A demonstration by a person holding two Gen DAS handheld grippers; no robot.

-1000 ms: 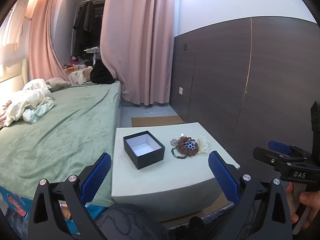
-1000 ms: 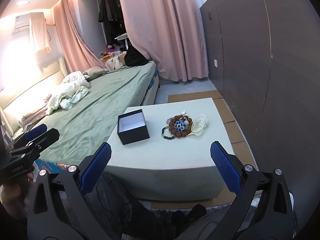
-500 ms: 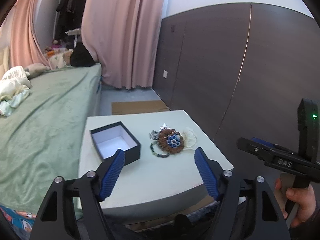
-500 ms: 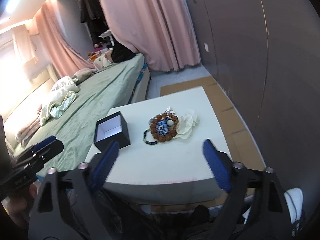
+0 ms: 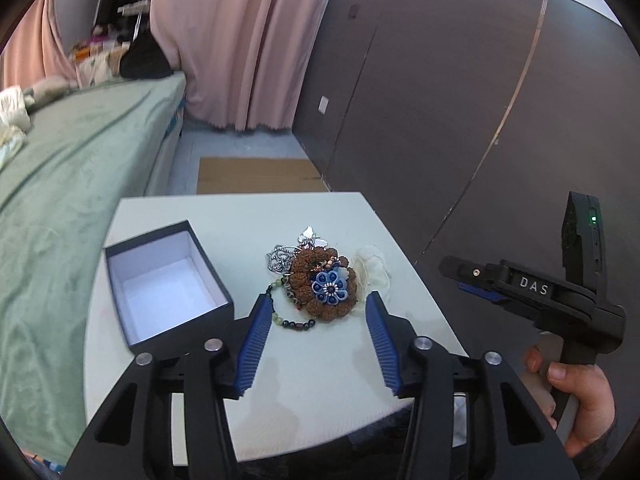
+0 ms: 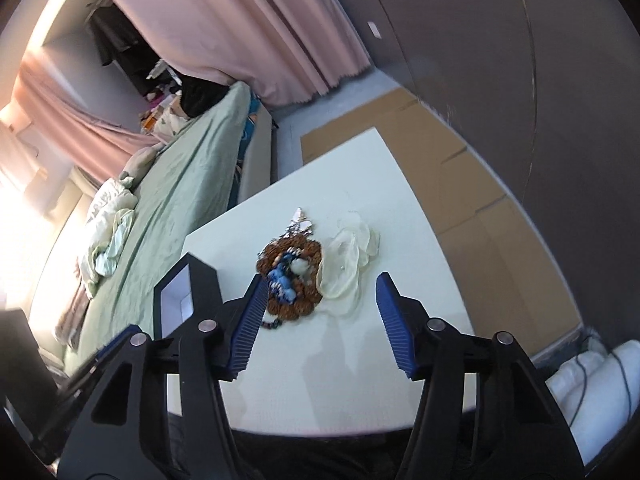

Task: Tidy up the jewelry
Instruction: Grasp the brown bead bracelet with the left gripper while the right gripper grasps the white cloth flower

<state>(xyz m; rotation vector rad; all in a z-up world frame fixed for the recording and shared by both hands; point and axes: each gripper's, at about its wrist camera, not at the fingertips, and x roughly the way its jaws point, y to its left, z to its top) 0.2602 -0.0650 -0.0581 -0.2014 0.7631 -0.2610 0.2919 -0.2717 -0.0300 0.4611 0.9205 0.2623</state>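
Observation:
An open black box (image 5: 168,286) with a white inside stands on the left of a small white table (image 5: 312,384); it also shows in the right wrist view (image 6: 188,292). To its right lies a jewelry pile: a brown bead bracelet (image 5: 320,280) with a blue flower piece (image 5: 330,286), a silver chain (image 5: 280,258), a dark bead strand (image 5: 296,323) and a white flower piece (image 5: 374,270). The pile also shows in the right wrist view (image 6: 294,280). My left gripper (image 5: 318,338) is open and empty, just short of the pile. My right gripper (image 6: 320,316) is open and empty above the pile.
A bed with a green cover (image 5: 60,184) runs along the table's left side. A dark panelled wall (image 5: 460,120) is on the right. Flat cardboard (image 6: 440,168) lies on the floor beyond and beside the table. Pink curtains (image 5: 240,40) hang behind.
Both grippers have moved forward and down towards the table, and the jewelry pile now lies close in front of their open fingers. The right wrist view has tilted.

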